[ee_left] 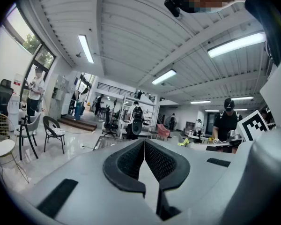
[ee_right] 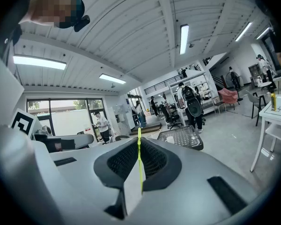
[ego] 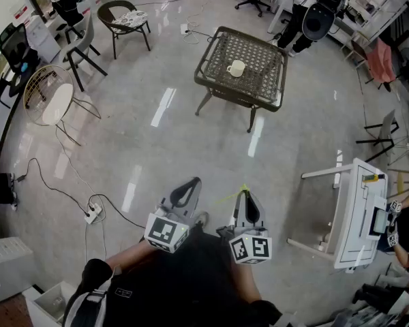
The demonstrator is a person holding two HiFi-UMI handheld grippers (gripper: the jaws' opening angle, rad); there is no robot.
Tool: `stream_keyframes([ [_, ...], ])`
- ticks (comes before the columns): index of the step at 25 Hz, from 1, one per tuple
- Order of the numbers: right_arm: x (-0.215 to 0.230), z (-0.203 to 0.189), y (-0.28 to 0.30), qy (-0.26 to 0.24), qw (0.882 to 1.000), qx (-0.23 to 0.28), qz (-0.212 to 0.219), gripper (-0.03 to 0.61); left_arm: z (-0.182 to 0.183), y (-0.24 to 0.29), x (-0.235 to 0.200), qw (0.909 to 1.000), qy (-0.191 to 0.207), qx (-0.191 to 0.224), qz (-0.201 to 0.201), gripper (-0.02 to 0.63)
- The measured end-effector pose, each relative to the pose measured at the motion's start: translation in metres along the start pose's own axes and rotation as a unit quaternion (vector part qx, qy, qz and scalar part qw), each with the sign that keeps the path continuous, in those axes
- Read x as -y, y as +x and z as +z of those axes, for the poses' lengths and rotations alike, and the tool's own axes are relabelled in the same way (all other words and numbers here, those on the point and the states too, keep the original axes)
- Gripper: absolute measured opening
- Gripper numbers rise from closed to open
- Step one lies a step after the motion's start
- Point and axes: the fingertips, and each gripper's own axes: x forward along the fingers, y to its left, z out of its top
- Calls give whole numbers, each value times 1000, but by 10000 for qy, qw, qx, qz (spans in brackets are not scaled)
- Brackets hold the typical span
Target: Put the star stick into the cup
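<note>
A white cup [ego: 236, 67] stands on a dark wicker table [ego: 269, 80] far ahead across the floor. My right gripper [ego: 245, 193] is held low and close to my body, shut on the thin yellow-green star stick [ego: 230, 197]. In the right gripper view the star stick [ee_right: 140, 165] runs up between the closed pads and pokes out past the right gripper [ee_right: 139, 140]; the wicker table [ee_right: 186, 136] lies beyond. My left gripper [ego: 194, 181] hangs beside it. In its own view the left gripper [ee_left: 144, 142] is shut with nothing between the jaws.
Shiny floor lies between me and the wicker table. A power strip [ego: 92, 214] with cables sits on the floor at left. Chairs [ego: 126, 20] stand at the back left, and a white cart [ego: 358, 213] at the right. People stand behind the wicker table.
</note>
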Motion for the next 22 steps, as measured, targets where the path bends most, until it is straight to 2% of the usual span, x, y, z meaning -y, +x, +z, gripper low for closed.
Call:
stream_keyframes([
  [15,24,6,-7,107,9998,44,160,20,-1,18,23,9999,53,24,89,18],
  [22,47,9,-13,58,9996,-8,294,20,-4,30,48,9999,70,27,125,18],
])
